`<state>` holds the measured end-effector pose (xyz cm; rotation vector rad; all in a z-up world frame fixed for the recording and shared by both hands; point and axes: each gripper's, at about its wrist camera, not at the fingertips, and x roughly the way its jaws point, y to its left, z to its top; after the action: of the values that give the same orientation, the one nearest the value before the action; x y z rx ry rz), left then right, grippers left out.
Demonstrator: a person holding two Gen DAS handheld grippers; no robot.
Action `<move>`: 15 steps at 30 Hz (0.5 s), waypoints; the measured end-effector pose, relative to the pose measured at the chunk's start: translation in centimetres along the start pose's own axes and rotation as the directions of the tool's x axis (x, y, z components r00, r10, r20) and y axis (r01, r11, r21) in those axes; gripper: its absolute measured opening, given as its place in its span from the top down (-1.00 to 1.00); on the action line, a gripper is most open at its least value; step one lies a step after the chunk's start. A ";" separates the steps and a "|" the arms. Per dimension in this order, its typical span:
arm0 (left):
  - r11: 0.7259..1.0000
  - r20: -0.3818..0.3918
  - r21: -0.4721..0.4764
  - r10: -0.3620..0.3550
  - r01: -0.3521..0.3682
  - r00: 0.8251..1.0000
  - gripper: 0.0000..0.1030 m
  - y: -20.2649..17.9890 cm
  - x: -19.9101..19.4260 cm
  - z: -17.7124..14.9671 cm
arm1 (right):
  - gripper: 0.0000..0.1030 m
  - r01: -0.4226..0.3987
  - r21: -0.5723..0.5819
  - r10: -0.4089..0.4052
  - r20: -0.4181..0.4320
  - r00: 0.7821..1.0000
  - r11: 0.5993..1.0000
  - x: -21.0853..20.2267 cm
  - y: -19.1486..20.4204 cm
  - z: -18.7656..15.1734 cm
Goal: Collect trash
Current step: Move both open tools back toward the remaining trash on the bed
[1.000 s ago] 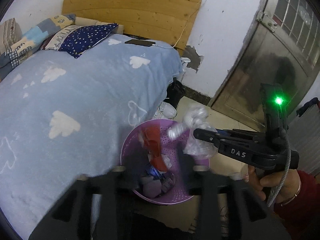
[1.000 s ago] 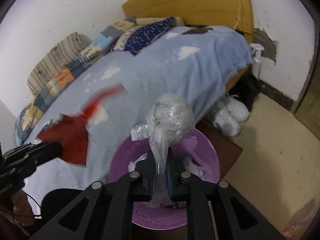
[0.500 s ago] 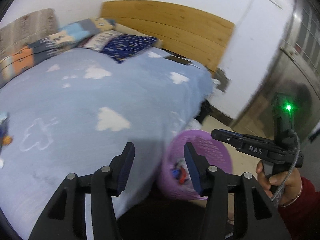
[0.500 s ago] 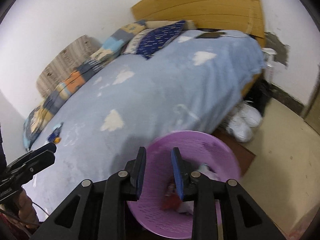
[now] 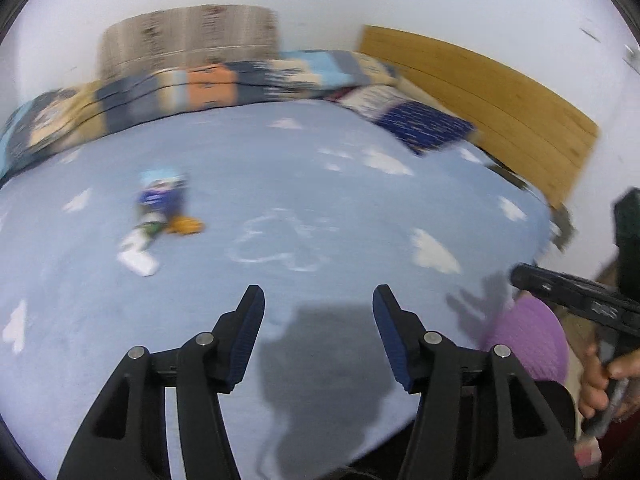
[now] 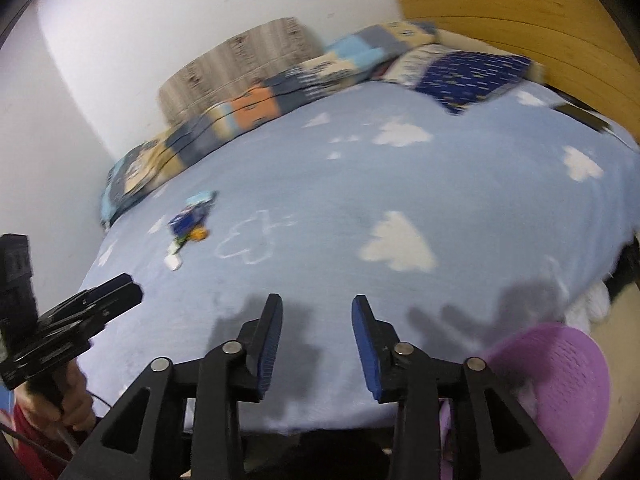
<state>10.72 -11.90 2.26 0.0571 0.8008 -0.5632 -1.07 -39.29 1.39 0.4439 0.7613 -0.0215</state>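
A small pile of trash, a blue wrapper (image 5: 160, 196) with an orange bit and a white piece, lies on the light blue bed cover (image 5: 320, 208); it also shows in the right wrist view (image 6: 191, 216). The purple basket (image 6: 560, 380) stands on the floor beside the bed, at the lower right, and shows in the left wrist view (image 5: 528, 344) too. My left gripper (image 5: 318, 304) is open and empty above the bed's near edge. My right gripper (image 6: 317, 312) is open and empty, also over the bed's near edge.
A folded patchwork quilt (image 6: 240, 112) and a dark blue pillow (image 6: 472, 72) lie along the far side by the wooden headboard (image 6: 540, 12). A dark phone (image 6: 580, 116) lies near the pillow. White shoes (image 6: 596, 300) sit on the floor past the basket.
Both grippers let go of their trash over the basket, opened, and swung left and up from the basket to face the bed. The blue wrapper pile has come into view.
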 end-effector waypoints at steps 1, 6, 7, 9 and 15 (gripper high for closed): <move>1.000 0.003 -0.026 0.011 -0.011 1.000 -0.08 1.1 0.0 0.2 | 0.19 -0.013 -0.019 0.013 -0.008 1.000 1.000 0.7 1.1 0.4; 0.960 0.005 -0.217 0.185 -0.179 0.983 -0.08 9.7 -0.2 0.9 | 0.06 -0.067 -0.105 0.062 -0.051 0.997 0.992 4.0 6.2 2.5; 0.946 0.001 -0.244 0.222 -0.215 0.975 -0.08 10.9 -0.3 0.9 | 0.04 -0.076 -0.120 0.069 -0.062 0.996 0.990 4.8 7.2 2.9; 0.907 -0.004 -0.320 0.289 -0.275 0.957 -0.08 13.5 -1.1 0.9 | -0.02 -0.103 -0.153 0.090 -0.090 0.992 0.983 7.1 10.0 4.0; 0.778 -0.060 -0.469 0.443 -0.417 0.894 -0.08 18.3 -2.4 -0.1 | -0.16 -0.155 -0.209 0.117 -0.184 0.976 0.966 15.1 17.4 7.5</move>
<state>18.43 4.85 0.90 -0.2217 0.8206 0.0804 17.96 -24.35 2.65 0.2859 0.8889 0.2313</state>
